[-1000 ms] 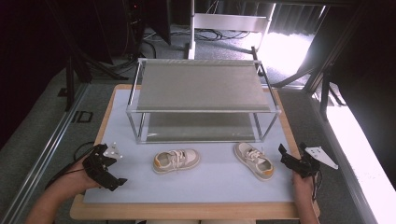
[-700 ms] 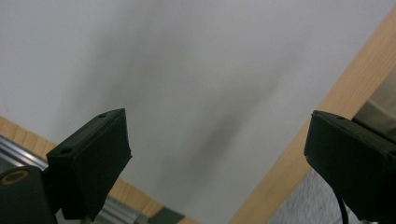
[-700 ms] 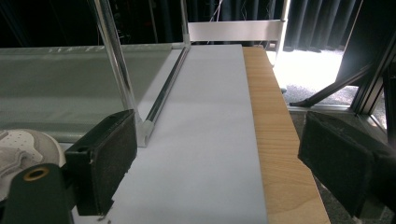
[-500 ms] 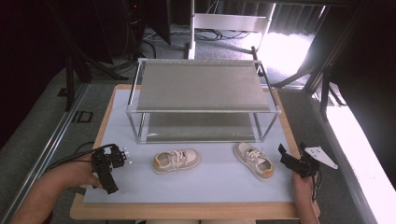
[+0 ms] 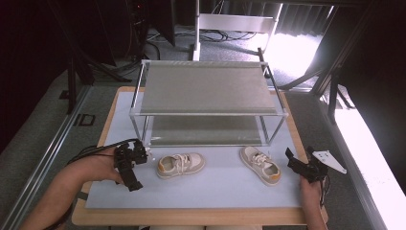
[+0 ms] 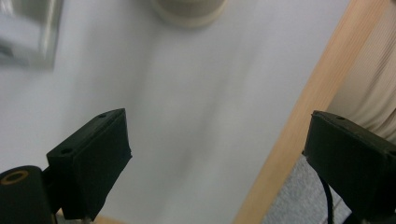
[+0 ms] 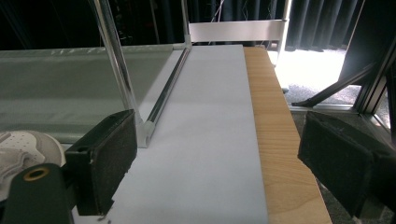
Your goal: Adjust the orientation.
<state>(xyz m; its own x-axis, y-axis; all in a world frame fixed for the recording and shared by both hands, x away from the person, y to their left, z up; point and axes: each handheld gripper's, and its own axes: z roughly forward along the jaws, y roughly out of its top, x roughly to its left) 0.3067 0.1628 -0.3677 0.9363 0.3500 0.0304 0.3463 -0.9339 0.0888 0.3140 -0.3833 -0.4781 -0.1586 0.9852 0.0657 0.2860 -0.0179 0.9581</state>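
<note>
Both shoes lie near the tabletop's front edge, before the rack [image 5: 206,91]. Left gripper [image 5: 128,165] and right gripper [image 5: 302,167]: jaws wide open, empty. Left shoe [image 5: 181,165] and right shoe [image 5: 260,165] are likely light and soft-sided; grip at the heel collar or across the sole edges.

We find no readable text, label, brand, number or sign anywhere. The two shoes, left shoe [image 5: 181,165] and right shoe [image 5: 260,165], carry no logo we can make out (too small in the high view). The rack [image 5: 207,88] has plain grey shelves and bare metal posts. The white mat [image 5: 225,189] and the wooden table edge [image 5: 191,216] are unmarked. The black jaws in both gripper views bear no lettering we can read.
</note>
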